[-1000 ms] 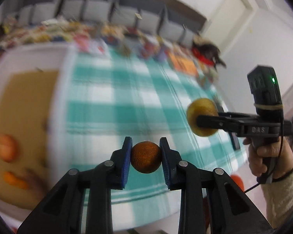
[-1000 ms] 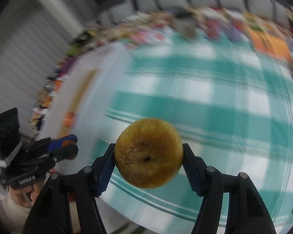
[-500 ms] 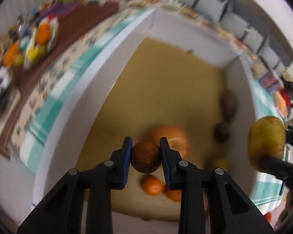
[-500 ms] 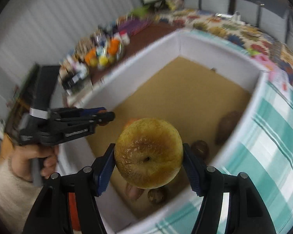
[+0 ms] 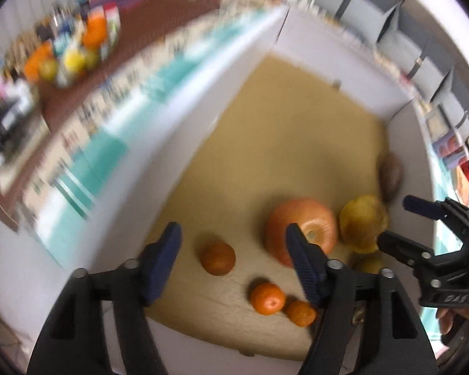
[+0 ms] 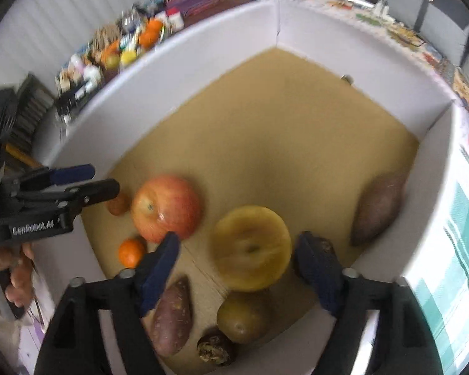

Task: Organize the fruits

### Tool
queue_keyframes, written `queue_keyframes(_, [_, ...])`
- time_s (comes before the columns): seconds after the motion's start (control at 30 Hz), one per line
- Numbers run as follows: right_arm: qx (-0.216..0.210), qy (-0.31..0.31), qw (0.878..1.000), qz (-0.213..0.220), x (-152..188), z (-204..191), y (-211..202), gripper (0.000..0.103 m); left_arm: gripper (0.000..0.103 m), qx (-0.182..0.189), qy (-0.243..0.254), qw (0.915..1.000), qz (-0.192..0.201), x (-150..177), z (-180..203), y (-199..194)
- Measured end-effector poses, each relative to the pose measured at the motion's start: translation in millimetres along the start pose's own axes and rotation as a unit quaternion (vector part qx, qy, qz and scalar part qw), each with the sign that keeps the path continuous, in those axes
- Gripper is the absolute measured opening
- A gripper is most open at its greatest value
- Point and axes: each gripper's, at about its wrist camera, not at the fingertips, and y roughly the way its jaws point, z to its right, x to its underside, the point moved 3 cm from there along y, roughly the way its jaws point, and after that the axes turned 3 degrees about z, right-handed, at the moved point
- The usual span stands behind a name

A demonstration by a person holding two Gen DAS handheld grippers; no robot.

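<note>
Both grippers hang over a white-walled box [image 6: 344, 31] with a brown cardboard floor. My left gripper [image 5: 234, 250] is opening; the small brown-orange fruit [image 5: 218, 258] lies free on the floor between its blue pads, touching neither. My right gripper [image 6: 239, 259] is opening too. The yellow round fruit [image 6: 250, 247] shows blurred between its pads, clear of both. In the right wrist view the left gripper [image 6: 97, 181] stands just above the small fruit [image 6: 118, 203]. In the left wrist view the right gripper [image 5: 403, 225] stands beside the yellow fruit [image 5: 362, 222].
In the box lie a big red apple [image 6: 165, 207], two sweet potatoes [image 6: 378, 209] [image 6: 172, 318], a brownish pear [image 6: 244, 315], a dark wrinkled fruit [image 6: 215, 350] and a mandarin [image 6: 131, 251]. A checked tablecloth [image 6: 462, 250] lies to the right, cluttered shelves [image 6: 125, 47] behind.
Both grippers swung from over the checked table to over the box and dipped. Both then opened and let go: the small orange fruit and the yellow fruit have left the pads.
</note>
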Motion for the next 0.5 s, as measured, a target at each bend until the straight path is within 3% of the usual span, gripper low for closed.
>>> queue_keyframes(0.03, [0.003,0.005,1.0,0.017,-2,2,-15,0.1,0.086,-0.012,0.016,0.999,0.039,-2,7,-22])
queue_keyframes(0.07, [0.006,0.006,0.999,0.032,-3,2,-28,0.103,0.092,-0.02,0.027,0.9972,0.067,-2,12,-37])
queue_keyframes(0.2, [0.051,0.001,0.994,0.092,2,3,-93,0.103,0.099,-0.033,0.084,0.9804,0.175,3,42,-103])
queue_keyframes(0.27, [0.067,0.008,0.991,0.113,12,4,-124,0.103,0.102,-0.065,0.108,0.9682,0.216,11,59,-130])
queue_keyframes(0.33, [0.074,0.018,0.989,0.127,22,4,-148,0.103,0.102,-0.086,0.121,0.9628,0.226,20,75,-147])
queue_keyframes(0.5, [0.073,0.039,0.986,0.146,57,-3,-187,0.103,0.102,-0.122,0.12,0.9651,0.198,47,90,-158])
